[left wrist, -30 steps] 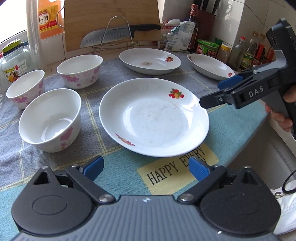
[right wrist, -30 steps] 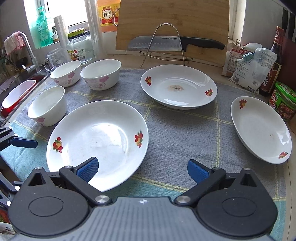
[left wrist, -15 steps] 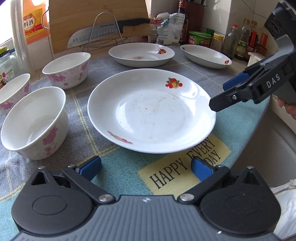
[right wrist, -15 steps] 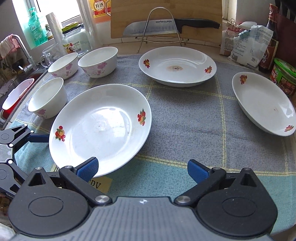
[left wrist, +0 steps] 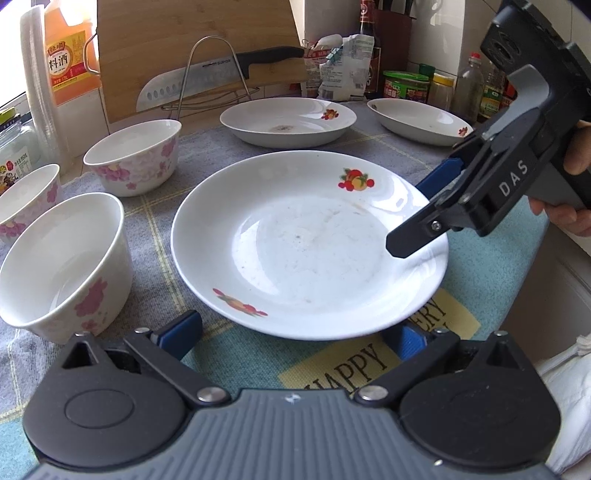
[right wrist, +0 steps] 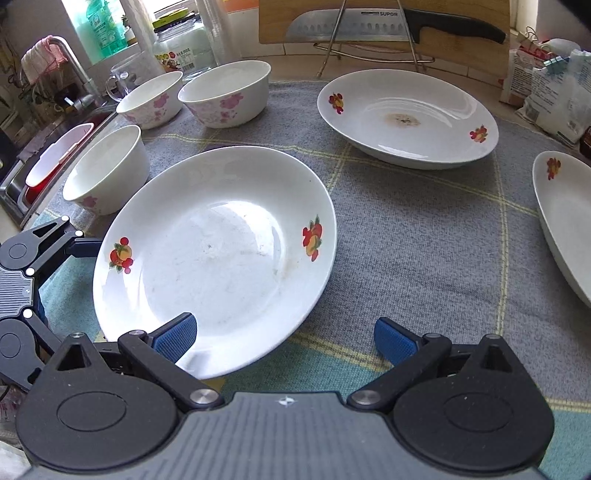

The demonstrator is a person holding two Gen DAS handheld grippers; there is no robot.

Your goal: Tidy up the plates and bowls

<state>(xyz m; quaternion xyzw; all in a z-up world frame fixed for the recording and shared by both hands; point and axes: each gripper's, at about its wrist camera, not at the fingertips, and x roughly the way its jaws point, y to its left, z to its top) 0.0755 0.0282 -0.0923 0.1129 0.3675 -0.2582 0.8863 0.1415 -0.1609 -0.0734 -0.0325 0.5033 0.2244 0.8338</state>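
Left tool [left wrist: 295, 334] jaws wide apart, nothing gripped; near plate [left wrist: 308, 243] rim sits between its blue pads [left wrist: 183, 328], w/ the rt pad tucked partly under the rim, contact not clear. Right tool [right wrist: 284, 332] also open, empty; its lt pad hangs over the near plate [right wrist: 218, 254] rim, rt pad over the cloth [right wrist: 424, 240]. From left cam, right tool [left wrist: 424, 206] comes in from the rt side, one finger above the plate's rt edge, a hand [left wrist: 569, 210] on its grip. Near plate lies flat on the cloth at the bench's front edge, fruit prints on rim, faint smears in the well. Mid plate [right wrist: 406, 118] further back by the knife rack [right wrist: 369, 33], brown spot in its centre. Third plate [right wrist: 561, 218] at far rt, apart from the others. Three bowls, pink flower print, left of the plates: bowl A [right wrist: 107, 170] just beside near plate, not touching; bowl B [right wrist: 151, 99] and bowl C [right wrist: 225, 94] behind it, close together. All upright, nothing stacked yet. Sink [right wrist: 33, 173] beyond bowls at left.
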